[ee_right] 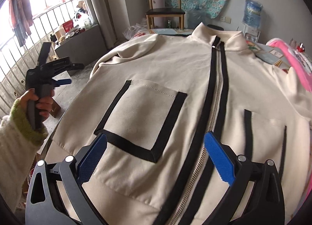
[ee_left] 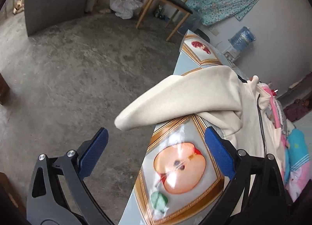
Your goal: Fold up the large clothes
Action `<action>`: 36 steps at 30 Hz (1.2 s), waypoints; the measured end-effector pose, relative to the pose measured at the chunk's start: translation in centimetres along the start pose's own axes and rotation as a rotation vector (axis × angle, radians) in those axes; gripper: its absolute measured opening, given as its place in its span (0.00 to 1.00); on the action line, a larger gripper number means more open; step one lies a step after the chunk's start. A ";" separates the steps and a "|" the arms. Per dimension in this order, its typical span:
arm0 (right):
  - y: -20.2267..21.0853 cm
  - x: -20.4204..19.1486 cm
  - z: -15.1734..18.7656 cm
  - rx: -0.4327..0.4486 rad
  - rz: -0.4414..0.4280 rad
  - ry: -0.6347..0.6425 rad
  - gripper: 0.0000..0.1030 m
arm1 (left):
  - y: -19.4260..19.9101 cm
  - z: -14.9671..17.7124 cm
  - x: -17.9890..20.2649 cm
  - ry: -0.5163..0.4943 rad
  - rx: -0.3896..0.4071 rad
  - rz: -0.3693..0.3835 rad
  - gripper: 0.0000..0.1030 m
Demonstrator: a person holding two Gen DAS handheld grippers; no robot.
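Observation:
A cream zip-up jacket (ee_right: 159, 80) with black trim lies front-up and spread over the table. My right gripper (ee_right: 155, 152) is open and empty, low over the jacket's lower front between the left pocket and the zip. In the left wrist view one cream sleeve (ee_left: 181, 98) hangs over the table edge. My left gripper (ee_left: 155, 147) is open and empty, just short of that sleeve at the table's edge. It also shows in the right wrist view (ee_right: 58, 82), held off the table's left side.
The table (ee_left: 210, 176) has a glossy fruit-print cover. Pink and blue clothes (ee_left: 296, 152) lie at its right side. A wooden chair (ee_right: 164, 13), a water bottle (ee_right: 252, 13) and a grey cabinet (ee_left: 56, 6) stand beyond. Bare concrete floor (ee_left: 68, 72) lies left.

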State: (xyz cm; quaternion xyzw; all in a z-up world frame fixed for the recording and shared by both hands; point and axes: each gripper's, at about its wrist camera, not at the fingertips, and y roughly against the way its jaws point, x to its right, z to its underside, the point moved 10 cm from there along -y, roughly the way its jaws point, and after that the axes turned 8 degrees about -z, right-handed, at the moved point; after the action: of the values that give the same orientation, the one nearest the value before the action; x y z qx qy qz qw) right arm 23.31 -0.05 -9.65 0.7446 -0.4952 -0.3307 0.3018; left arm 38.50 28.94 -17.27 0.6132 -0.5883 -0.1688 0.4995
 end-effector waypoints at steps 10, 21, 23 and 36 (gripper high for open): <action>-3.0 2.6 -0.4 -0.047 0.017 -0.032 0.94 | -7.2 -1.7 0.8 0.239 -0.106 0.286 0.52; -3.9 4.9 -0.4 -0.013 0.011 -0.085 0.94 | -1.2 -4.5 1.6 0.017 -0.043 0.006 0.05; -3.8 5.1 -0.5 -0.007 -0.001 -0.094 0.94 | 2.1 -6.3 3.6 -0.075 0.026 -0.083 0.04; 3.4 12.5 0.8 0.123 0.005 -0.327 0.94 | 10.8 8.9 30.2 -0.738 0.078 -0.073 0.27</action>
State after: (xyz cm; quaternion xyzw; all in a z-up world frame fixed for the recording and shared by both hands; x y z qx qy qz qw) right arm 24.46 -12.96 -9.90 0.6968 -0.5586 -0.4157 0.1721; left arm 33.03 0.49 -0.95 0.5503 -0.7125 -0.3735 0.2237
